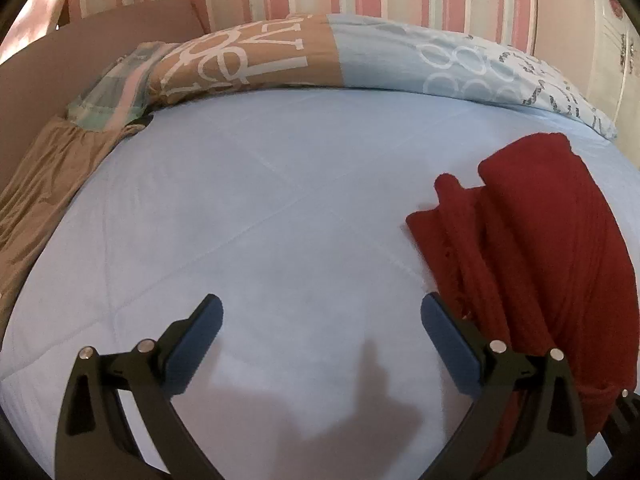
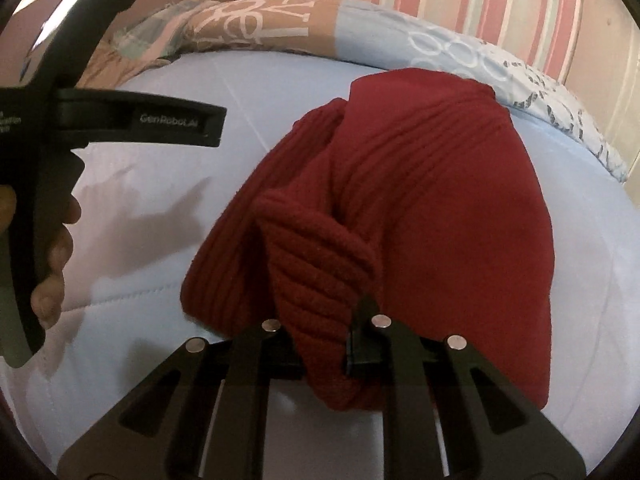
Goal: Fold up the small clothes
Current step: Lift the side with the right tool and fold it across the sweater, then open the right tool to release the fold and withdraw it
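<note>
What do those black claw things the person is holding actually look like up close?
Each is a black plastic tool. The left gripper has two angled fingers faced with dark blue pads, on slotted black arms joined by round silver pins. The right gripper has the same black arms and silver pins. Seen side-on, the left one carries white lettering, "GenRobot.AI". No cables or sleeves show.

Bare sheet lies left of the red knit.

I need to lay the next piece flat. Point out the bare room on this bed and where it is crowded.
The widest bare stretch of blue sheet runs from the red knit garment across to the brown skirting, below the patterned pillow, under the open left tool. Crowded: the side where the right tool grips the garment, up to the pillow.
</note>
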